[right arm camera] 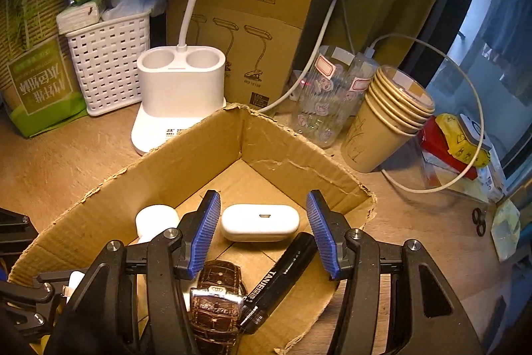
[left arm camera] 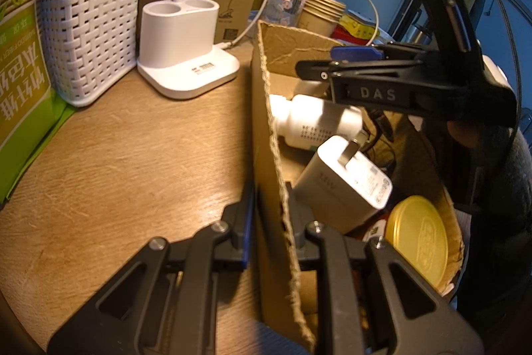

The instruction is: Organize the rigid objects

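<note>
Clamping the torn near wall of the cardboard box (left arm camera: 262,155), the left gripper (left arm camera: 271,222) has its jaws pinched on the corrugated edge, one finger outside, one inside. Right gripper (right arm camera: 262,232) hangs over the box interior, ribbed blue pads (right arm camera: 206,232) apart, nothing between them touching either pad. Right under it on the box floor: a watch (right arm camera: 216,298) with a brown croc-textured leather strap and shiny metal case, and just beside it, touching, a black cylindrical marker (right arm camera: 279,278) lying diagonal. A little farther in, a smooth white rounded earbud case (right arm camera: 260,222), port facing the camera, sits flat between the pad tips in view. Left wrist view shows more in the box: a white blocky charger (left arm camera: 345,185) with metal prongs up, tilted; a round yellow tin lid (left arm camera: 417,230) near the corner; a white plastic bottle (left arm camera: 316,122) on its side. Box rim is ragged, hand-torn. Beyond the box on the wooden table (left arm camera: 133,155): glossy white lamp base (right arm camera: 179,88) with two round wells, white woven-pattern plastic basket (right arm camera: 109,62), stacked paper cups (right arm camera: 389,122), a clear printed glass (right arm camera: 329,98), flat cardboard panel (right arm camera: 246,29) behind.
</note>
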`<state>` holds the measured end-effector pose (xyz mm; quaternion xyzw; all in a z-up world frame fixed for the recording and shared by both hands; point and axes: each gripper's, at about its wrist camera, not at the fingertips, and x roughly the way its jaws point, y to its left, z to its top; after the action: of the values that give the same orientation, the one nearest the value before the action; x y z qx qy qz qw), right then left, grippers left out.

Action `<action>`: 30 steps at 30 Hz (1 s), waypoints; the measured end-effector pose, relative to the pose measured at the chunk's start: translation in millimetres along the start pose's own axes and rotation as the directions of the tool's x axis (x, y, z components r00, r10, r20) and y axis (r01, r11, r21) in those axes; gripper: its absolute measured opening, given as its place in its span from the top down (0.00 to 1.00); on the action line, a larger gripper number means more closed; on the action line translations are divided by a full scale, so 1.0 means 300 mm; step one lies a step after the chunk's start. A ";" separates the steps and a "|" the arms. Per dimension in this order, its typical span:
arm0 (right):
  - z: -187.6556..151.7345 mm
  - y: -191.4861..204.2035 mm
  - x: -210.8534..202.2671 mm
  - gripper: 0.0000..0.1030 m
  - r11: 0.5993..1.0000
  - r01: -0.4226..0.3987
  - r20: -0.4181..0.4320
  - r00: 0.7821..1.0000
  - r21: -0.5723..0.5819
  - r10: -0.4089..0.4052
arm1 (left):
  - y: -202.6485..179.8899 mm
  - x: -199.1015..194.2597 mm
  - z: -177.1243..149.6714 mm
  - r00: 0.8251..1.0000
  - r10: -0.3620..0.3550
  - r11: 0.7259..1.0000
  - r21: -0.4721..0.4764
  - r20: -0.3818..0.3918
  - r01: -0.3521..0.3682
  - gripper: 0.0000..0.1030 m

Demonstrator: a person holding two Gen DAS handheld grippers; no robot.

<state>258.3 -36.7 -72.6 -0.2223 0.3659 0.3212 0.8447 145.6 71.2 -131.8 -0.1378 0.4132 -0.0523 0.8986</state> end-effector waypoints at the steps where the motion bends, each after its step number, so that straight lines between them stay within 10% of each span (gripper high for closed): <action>1: -0.002 -0.003 -0.001 0.45 1.000 0.004 0.003 1.000 0.003 -0.005 | 0.000 0.000 0.000 1.000 0.000 1.000 0.000 0.000 0.000 0.84; 30: -0.071 -0.065 -0.112 0.45 0.987 0.030 0.077 0.996 0.156 -0.042 | -0.016 -0.026 -0.003 0.999 0.027 0.999 0.022 0.032 -0.028 0.84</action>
<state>244.2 -76.0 -57.8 -0.1497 0.3516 0.2850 0.8791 139.9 68.0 -125.4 -0.1231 0.4000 -0.0423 0.9072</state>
